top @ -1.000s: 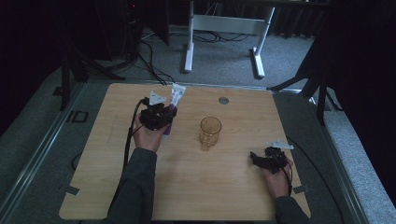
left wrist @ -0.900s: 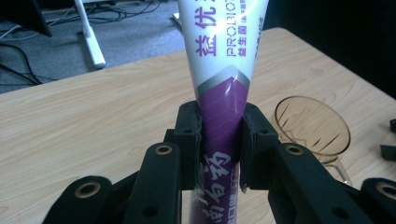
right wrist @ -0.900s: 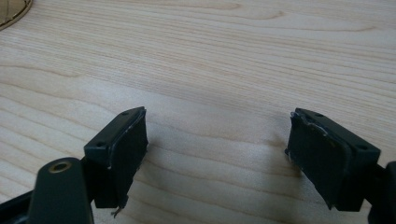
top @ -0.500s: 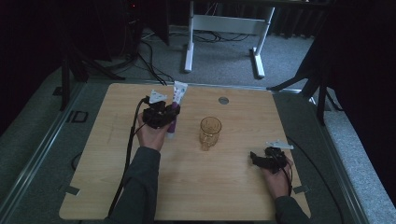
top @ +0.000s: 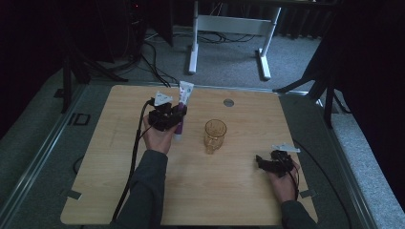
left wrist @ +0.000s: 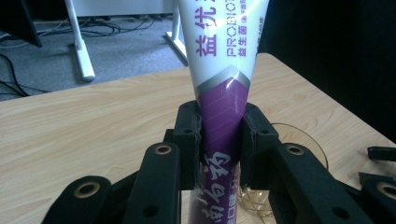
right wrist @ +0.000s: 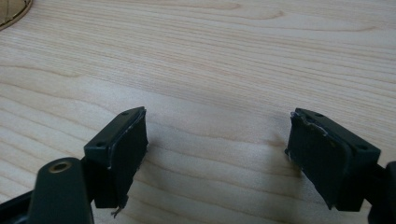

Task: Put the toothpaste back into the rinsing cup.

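Purple-and-white tube clamped between the jaws of the left gripper, held above the counter just beside the amber glass, right gripper rested on the wood, jaws spread apart with nothing between

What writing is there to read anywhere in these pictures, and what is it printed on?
"PROBIO", cut off by the frame edge: on the white upper part of the toothpaste tube clamped in the left gripper.
"益优": large purple characters beside it on the tube, cut at the top.
"益生菌": small line under "PROBIO"; the rest of that line is too small to read.
White brush-style characters on the tube's purple lower part: partly hidden, not readable with confidence.
Glass cup, table: no writing.
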A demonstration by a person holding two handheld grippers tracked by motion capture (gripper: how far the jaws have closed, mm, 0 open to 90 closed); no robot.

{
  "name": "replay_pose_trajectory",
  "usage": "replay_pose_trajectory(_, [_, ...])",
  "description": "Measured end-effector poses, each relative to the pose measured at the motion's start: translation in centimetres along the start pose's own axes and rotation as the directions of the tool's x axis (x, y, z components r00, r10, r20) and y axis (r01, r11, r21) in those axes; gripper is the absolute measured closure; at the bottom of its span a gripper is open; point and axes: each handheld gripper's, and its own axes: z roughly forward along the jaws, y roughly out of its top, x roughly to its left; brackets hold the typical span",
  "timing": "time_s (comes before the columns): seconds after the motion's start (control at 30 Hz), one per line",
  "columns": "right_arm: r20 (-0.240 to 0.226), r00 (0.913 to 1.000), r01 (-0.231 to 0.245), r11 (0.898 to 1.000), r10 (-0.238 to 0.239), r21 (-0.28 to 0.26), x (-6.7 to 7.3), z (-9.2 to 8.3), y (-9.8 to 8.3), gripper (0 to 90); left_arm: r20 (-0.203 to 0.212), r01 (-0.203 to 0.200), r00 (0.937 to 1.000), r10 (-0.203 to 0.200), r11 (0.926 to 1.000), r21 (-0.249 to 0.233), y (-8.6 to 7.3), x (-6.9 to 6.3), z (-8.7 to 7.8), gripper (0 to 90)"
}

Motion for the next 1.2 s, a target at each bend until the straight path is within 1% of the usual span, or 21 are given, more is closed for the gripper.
replay_pose_trajectory(0.27, [0.000, 1.0000, 0.000, 1.000, 0.000, 0.000, 0.0, 0.0, 0.0, 19.7, -0.004, -0.024, 0.9997, 0.024, 0.9995, -0.020, 0.4, -0.6, 0.1, 71.5])
replay_pose_trajectory(0.37, [0.000, 1.0000, 0.000, 1.000, 0.000, 0.000, 0.0, 0.0, 0.0, 19.8, -0.004, -0.031, 0.9995, 0.031, 0.9993, -0.022, 0.5, -0.8, 0.2, 71.5])
replay_pose_trajectory(0.5, [0.000, 1.0000, 0.000, 1.000, 0.000, 0.000, 0.0, 0.0, 0.0, 19.8, -0.010, -0.052, 0.9986, 0.052, 0.9984, -0.021, 0.6, -1.1, 0.3, 71.5])
replay_pose_trajectory(0.63, [0.000, 1.0000, 0.000, 1.000, 0.000, 0.000, 0.0, 0.0, 0.0, 19.8, -0.009, -0.049, 0.9988, 0.049, 0.9983, -0.032, 0.7, -1.2, 0.3, 71.5])
replay_pose_trajectory(0.73, [0.000, 1.0000, 0.000, 1.000, 0.000, 0.000, 0.0, 0.0, 0.0, 19.8, -0.001, -0.054, 0.9985, 0.054, 0.9976, -0.044, 0.8, -1.2, 0.3, 71.5])
replay_pose_trajectory(0.9, [0.000, 1.0000, 0.001, 1.000, -0.001, 0.000, 0.0, 0.0, 0.0, 19.8, 0.004, -0.076, 0.9971, 0.076, 0.9951, -0.064, 1.0, -1.6, 0.3, 71.5])
replay_pose_trajectory(1.17, [0.000, 1.0000, 0.001, 1.000, -0.001, 0.000, 0.0, 0.0, 0.0, 19.8, 0.019, -0.080, 0.9965, 0.082, 0.9938, -0.078, 0.9, -1.8, 0.5, 71.5])
replay_pose_trajectory(1.2, [0.000, 1.0000, 0.001, 1.000, -0.001, 0.000, 0.0, 0.0, 0.0, 19.8, 0.027, -0.079, 0.9963, 0.082, 0.9934, -0.083, 1.0, -1.8, 0.5, 71.5])
